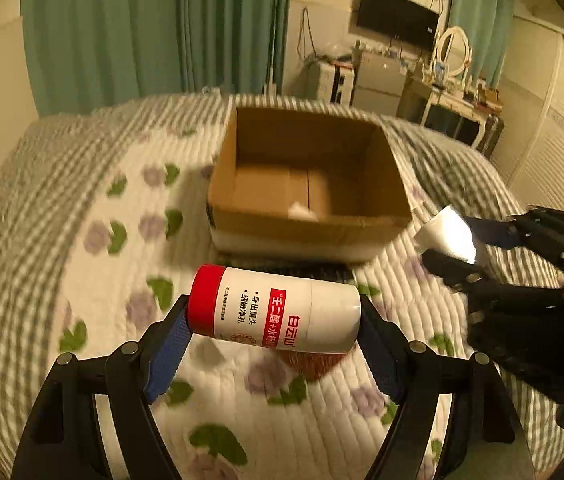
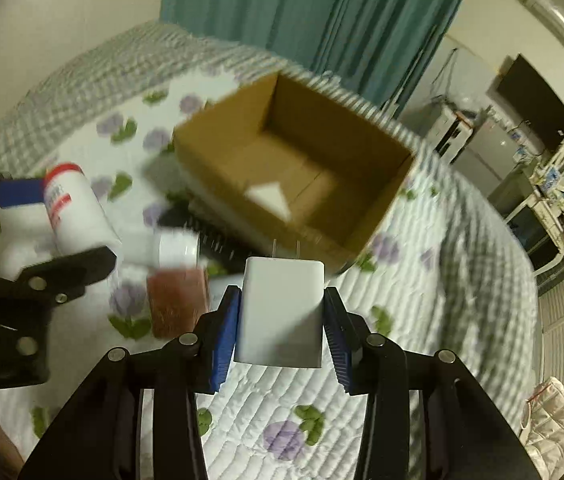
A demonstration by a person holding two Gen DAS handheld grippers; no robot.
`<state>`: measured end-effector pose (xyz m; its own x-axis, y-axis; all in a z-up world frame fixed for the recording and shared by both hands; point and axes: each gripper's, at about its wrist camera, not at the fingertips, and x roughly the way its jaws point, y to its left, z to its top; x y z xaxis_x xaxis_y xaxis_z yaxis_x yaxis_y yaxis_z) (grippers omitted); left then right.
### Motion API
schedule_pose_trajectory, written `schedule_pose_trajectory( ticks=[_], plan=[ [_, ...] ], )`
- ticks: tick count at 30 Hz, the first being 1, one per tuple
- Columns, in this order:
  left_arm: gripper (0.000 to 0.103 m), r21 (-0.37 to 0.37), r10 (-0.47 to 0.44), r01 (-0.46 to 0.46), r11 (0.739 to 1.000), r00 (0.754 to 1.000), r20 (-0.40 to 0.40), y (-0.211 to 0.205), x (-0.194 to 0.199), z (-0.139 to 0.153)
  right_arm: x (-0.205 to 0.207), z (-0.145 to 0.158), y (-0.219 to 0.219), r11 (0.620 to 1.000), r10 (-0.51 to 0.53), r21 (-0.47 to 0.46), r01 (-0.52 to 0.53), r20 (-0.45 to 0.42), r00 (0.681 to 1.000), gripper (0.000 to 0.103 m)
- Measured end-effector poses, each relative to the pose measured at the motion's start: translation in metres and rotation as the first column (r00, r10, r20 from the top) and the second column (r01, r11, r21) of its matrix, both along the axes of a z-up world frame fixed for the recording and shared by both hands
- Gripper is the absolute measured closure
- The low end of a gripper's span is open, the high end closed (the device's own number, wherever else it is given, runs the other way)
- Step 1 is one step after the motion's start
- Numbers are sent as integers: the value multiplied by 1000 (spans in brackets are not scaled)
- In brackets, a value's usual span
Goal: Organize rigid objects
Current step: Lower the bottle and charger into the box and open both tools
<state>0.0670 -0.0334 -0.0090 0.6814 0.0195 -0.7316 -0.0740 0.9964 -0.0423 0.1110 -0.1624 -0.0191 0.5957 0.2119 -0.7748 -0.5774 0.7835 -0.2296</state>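
Note:
My left gripper [image 1: 274, 316] is shut on a white bottle with a red cap [image 1: 278, 314], held sideways above the quilt; the bottle also shows in the right wrist view [image 2: 76, 208]. My right gripper [image 2: 282, 312] is shut on a white plug charger [image 2: 280, 312], prongs pointing forward; it also shows in the left wrist view [image 1: 448, 238]. An open cardboard box [image 1: 362, 226] stands on the bed ahead of both grippers, also seen in the right wrist view [image 2: 378, 216]. A small white piece [image 2: 270, 198] lies inside it.
On the floral quilt [image 2: 462, 280] near the box lie a reddish-brown block [image 2: 178, 304], a small white jar [image 2: 176, 246] and a dark brush-like object [image 2: 222, 248]. Green curtains, a monitor and a dresser stand beyond the bed.

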Motion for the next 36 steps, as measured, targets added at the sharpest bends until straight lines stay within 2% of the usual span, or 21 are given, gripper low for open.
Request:
schedule_pose_trajectory(
  ticks=[4,9,15,19,27,33,36],
  plan=[
    [24,24,-19,18,1000,999,47,2,20,21,12,40,-2,995,-54,80,51,36,998,62],
    [24,38,-44,40,998,993,105,5,50,43,36,83,7,989,-80,135,64,114,990,62],
    [24,81,-67,56,995,989,134,8,98,46,88,96,25,979,-113,185,88,131,985,62],
    [24,96,-73,62,993,991,112,9,125,27,127,78,34,974,-130,199,108,98,987,62],
    [24,83,-89,85,993,995,53,8,165,-23,196,-4,40,971,-187,149,189,-27,982,62],
    [24,106,-141,137,985,989,35,-1,173,-44,218,-46,37,968,-207,127,217,-82,975,62],
    [24,107,-148,144,984,989,28,-4,176,-49,218,-51,34,967,-195,149,205,-77,978,62]
  ],
)
